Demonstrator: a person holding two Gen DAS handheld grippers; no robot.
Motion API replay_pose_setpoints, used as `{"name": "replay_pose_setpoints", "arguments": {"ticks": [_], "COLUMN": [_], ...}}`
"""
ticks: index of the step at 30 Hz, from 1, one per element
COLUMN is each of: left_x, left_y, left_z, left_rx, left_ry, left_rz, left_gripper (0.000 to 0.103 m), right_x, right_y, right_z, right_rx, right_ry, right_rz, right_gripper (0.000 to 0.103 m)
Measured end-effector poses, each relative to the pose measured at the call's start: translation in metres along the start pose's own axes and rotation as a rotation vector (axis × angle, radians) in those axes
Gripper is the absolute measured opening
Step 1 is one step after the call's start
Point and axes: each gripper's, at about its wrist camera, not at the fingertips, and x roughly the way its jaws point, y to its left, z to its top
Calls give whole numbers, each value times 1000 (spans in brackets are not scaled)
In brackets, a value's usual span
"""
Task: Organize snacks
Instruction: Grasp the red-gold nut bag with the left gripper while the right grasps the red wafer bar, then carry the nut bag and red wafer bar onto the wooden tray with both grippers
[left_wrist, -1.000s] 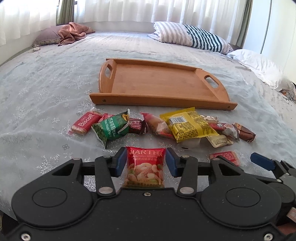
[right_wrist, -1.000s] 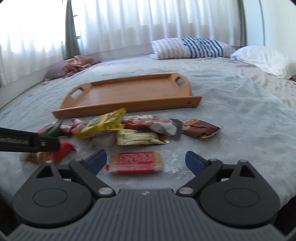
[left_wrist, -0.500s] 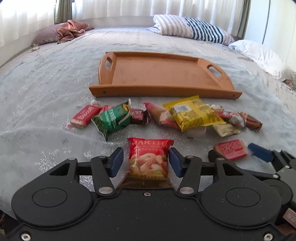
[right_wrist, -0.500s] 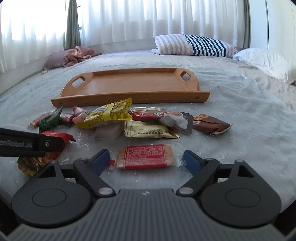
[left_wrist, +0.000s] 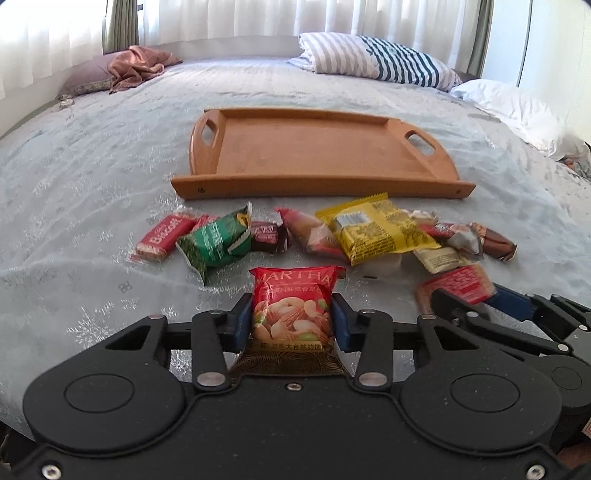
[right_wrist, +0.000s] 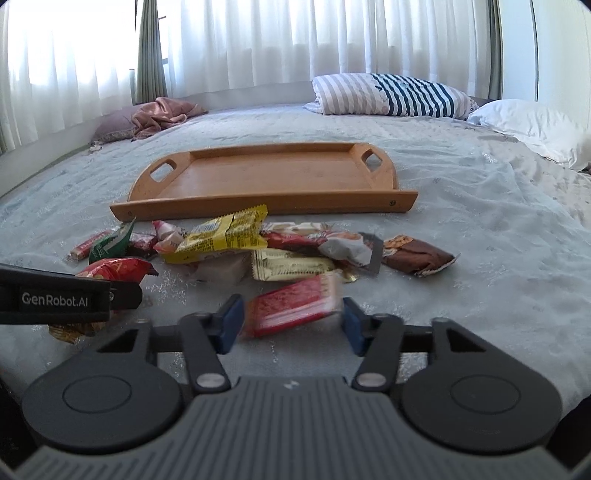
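My left gripper (left_wrist: 291, 317) is shut on a red Martha nut packet (left_wrist: 291, 306) and holds it just above the bedspread. My right gripper (right_wrist: 293, 319) has closed around a flat red biscuit packet (right_wrist: 291, 304), which is tilted and blurred between the blue pads. An empty wooden tray (left_wrist: 317, 147) lies beyond the snacks; it also shows in the right wrist view (right_wrist: 266, 173). A row of loose snacks lies in front of it: a Biscoff bar (left_wrist: 162, 236), a green packet (left_wrist: 216, 242), a yellow packet (left_wrist: 376, 230) and a brown bar (right_wrist: 417, 254).
Everything sits on a pale patterned bedspread (left_wrist: 92, 177). A striped pillow (left_wrist: 373, 62) and a white pillow (left_wrist: 517, 107) lie at the far right. A pink cloth on a cushion (left_wrist: 136, 70) lies at the far left. Curtains hang behind.
My left gripper closed on the Martha packet and lifted it slightly. My right gripper narrowed from wide open onto the red biscuit packet, which has tilted up.
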Motion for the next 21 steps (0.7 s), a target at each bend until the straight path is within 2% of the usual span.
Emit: {"name": "replay_pose_setpoints", "arguments": {"ticks": [7, 9, 13, 17, 21], "left_x": [-14, -16, -18, -15, -15], "left_y": [1, 1, 1, 2, 4], "left_z": [9, 11, 12, 11, 11], "left_rx": [-12, -13, -16, -25, -33], "left_ry": [-40, -49, -54, -47, -42], "left_rz": [-6, -5, -2, 0, 1], "left_gripper": [41, 41, 41, 41, 41], "right_x": [-5, -7, -9, -7, 3], "right_y": [-9, -11, -10, 3, 12], "right_z": [4, 6, 4, -2, -4], "right_rx": [33, 39, 12, -72, -67], "right_ry": [-1, -8, -51, -63, -38], "right_rz": [27, 28, -45, -53, -21], "right_gripper": [36, 35, 84, 89, 91]}}
